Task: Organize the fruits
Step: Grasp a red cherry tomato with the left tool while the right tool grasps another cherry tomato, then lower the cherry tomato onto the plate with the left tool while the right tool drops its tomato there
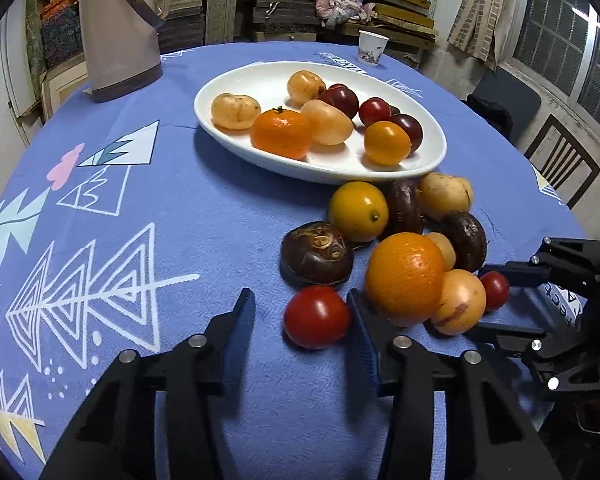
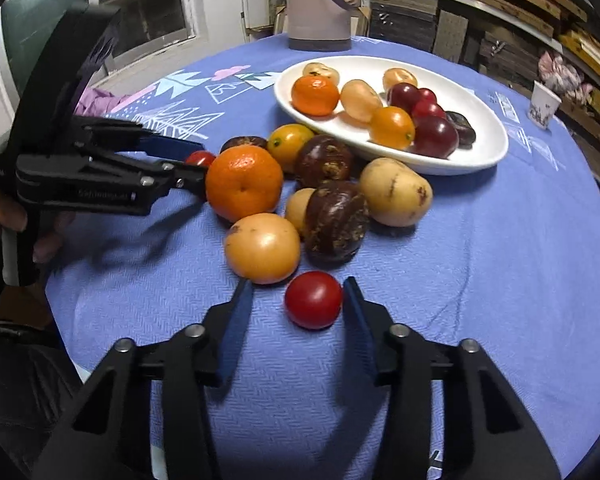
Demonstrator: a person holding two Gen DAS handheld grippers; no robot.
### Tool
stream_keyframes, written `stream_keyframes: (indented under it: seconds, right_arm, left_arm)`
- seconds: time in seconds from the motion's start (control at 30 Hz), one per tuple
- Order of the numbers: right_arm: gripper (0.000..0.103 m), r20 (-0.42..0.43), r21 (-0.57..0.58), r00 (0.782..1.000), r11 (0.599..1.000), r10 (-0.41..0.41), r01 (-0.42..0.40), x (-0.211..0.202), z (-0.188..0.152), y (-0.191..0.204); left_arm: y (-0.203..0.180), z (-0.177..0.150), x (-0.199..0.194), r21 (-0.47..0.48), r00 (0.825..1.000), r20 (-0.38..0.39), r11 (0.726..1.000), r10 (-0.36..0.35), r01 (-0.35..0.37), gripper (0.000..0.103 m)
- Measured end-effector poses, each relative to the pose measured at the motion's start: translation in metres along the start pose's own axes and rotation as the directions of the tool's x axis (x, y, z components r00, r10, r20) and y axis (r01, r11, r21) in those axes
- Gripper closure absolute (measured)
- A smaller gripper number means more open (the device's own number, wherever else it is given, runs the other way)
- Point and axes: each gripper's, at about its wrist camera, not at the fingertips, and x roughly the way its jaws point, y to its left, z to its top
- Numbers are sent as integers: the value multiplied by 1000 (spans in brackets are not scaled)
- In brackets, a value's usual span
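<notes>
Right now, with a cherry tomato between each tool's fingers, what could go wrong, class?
Off-centre grip: the left tool and right tool each have a cherry tomato touching one finger only, the left tomato and the right tomato; closing could roll either away.
Crowding: the left tool's finger lies beside the mandarin; a nudge could set its neighbours rolling.

Left tool [image 1: 300,304] and right tool [image 2: 298,292]: angled down, jaws partly apart.

Blue tablecloth [image 1: 220,216] with white triangle line patterns; white dish [image 1: 240,80]; red tomatoes [image 1: 316,317] [image 2: 313,300]; orange mandarin [image 1: 405,278]; dark brown chestnuts [image 1: 316,254]; beige jug [image 1: 116,32].
</notes>
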Motion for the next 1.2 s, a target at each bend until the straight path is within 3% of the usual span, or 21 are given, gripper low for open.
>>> stream_keyframes:
  seconds: [0.07,0.17,0.5,0.73,0.97,1.2]
  right_arm:
    - [77,-5,-5,1000,1000,4,-4,-1,0,2]
    - [77,-3,14,1000,1000,19,-19,-4,-2,-1]
    - [77,45,71,999,997,21,-24,-21,-1,-18]
    - [77,72,85,997,996,2,-8,-33,7,-29]
    - [77,140,104,990,995,-14,-1,-48,40,-53]
    - [77,166,142,986,990,-22,-2,-37,87,-82]
  left_arm:
    - [-1,0,0,0,1000,2,1000,0,0,59]
    - [-2,0,0,-4,1000,0,999,-31,31,72]
    - [-4,-1,-4,-16,999,-12,999,-40,40,72]
    - [-5,5,-20,-8,999,23,999,-36,37,72]
    - [-8,42,-36,30,996,89,999,-28,25,72]
    - [0,92,-13,1,995,97,1000,-18,18,72]
